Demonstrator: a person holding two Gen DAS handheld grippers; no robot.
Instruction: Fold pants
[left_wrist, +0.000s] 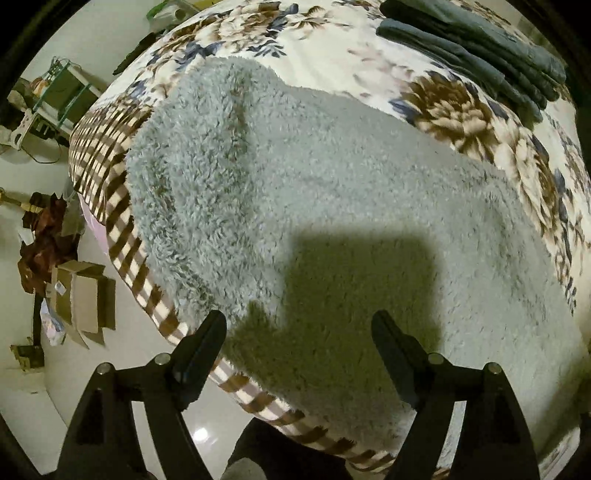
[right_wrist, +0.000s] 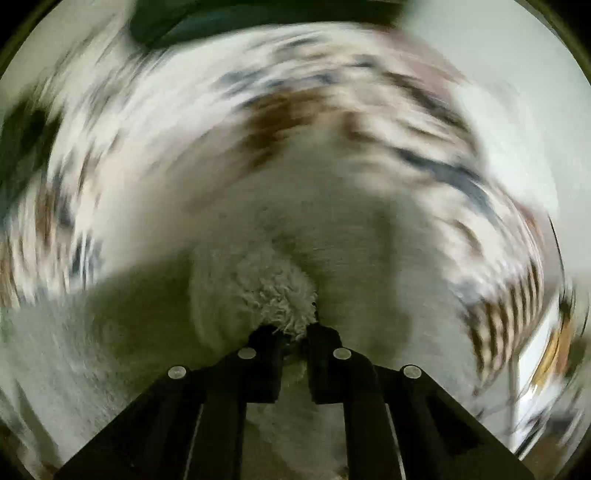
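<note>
While your left gripper hangs with its two fingers spread wide apart and nothing between them, one pair of fluffy grey pants lies directly ahead of it, spread over one floral blanket with a brown-and-cream checked border to the gripper's left. One square shadow falls on the fleece just beyond the fingertips. Count, past the pants and up to the right of that gripper: one stack of dark folded garments, at least two layers showing, resting on the blanket well apart from the grey pair. Count, far to the gripper's left on the pale floor: one open cardboard box, one heap of reddish-brown cloth, one green metal rack; smaller items around them are too small to name.

Your right gripper has its two fingers drawn together, clamped on one tuft of the grey pants, the fleece bunching up just ahead of the tips. Four silver bolts show on its black frame. Everything beyond is smeared by blur: the floral blanket reads only as brown and blue streaks ahead, the checked border off to that gripper's right, and one dark shape at the far top cannot be identified
</note>
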